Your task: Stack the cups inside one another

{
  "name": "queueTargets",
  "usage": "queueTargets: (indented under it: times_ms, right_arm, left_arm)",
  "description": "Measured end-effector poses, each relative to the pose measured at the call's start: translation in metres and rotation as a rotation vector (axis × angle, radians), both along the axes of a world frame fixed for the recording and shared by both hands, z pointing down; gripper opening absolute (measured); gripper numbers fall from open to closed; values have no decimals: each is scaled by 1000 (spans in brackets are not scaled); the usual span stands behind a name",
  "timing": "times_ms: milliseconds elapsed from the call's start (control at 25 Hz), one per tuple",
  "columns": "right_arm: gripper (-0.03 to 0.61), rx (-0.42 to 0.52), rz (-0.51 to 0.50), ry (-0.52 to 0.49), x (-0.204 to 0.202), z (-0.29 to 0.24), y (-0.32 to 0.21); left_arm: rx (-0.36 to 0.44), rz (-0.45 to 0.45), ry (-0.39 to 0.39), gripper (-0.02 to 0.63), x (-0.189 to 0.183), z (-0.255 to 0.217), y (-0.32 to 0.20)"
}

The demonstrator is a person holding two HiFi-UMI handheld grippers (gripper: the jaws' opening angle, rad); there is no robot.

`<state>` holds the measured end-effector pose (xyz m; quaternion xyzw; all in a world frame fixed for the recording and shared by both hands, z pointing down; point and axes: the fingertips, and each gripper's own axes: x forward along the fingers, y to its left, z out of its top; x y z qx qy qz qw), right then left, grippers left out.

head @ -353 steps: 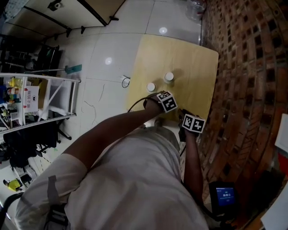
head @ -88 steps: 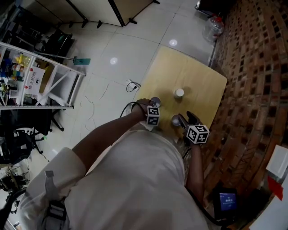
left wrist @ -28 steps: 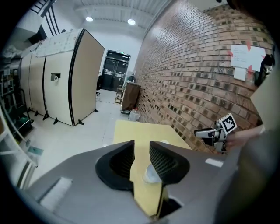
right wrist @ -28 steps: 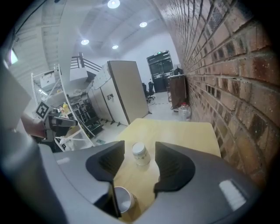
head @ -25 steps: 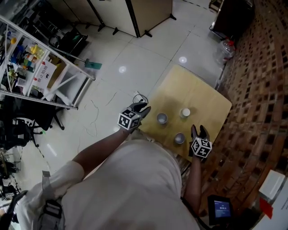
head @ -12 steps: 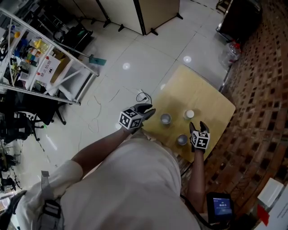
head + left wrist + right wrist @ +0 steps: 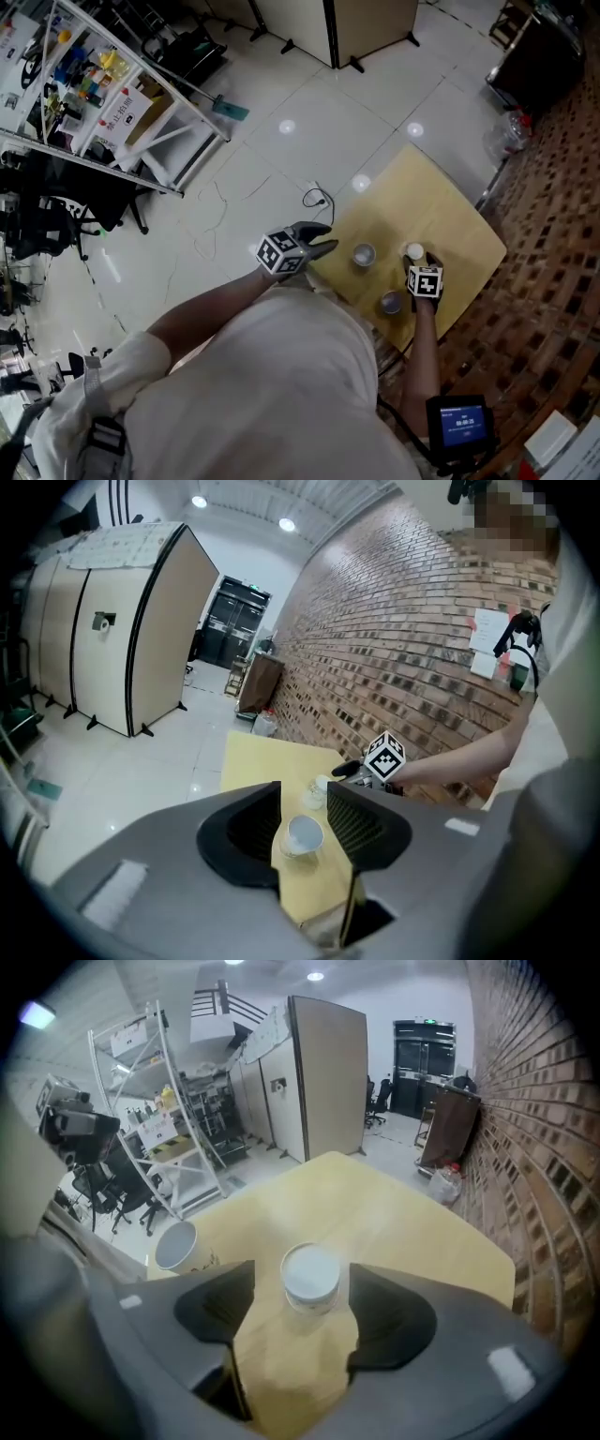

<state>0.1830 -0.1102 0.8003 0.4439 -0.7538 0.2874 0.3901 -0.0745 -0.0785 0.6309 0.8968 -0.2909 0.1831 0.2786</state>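
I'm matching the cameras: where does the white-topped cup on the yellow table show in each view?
Head view: white-topped paper cup right of centre, the rightmost of three cups.
Left gripper view: cup small, mid-frame, just beyond the jaws' gap.
Right gripper view: cup at centre, between the open jaws.
Shared landmark: the yellow wooden table it stands on.
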Motion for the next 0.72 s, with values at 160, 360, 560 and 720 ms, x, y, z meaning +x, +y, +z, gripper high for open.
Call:
queueTargets:
  times_ms: [160, 360, 560, 720]
  right_arm:
    - [308, -32, 0, 31, -5, 16, -7]
    - [307, -41, 38, 50, -3, 30, -14]
    - [305, -52, 53, 50, -5, 37, -15]
    - [272, -48, 102, 23, -5, 33, -18]
  left_arm:
    - [-13, -34, -14, 174, -21, 2, 2]
    - [-18, -56, -20, 173, -35, 4, 1]
    - [-24, -22, -20, 173, -32, 4, 4]
    - [-30, 5, -22, 173, -26, 3, 5]
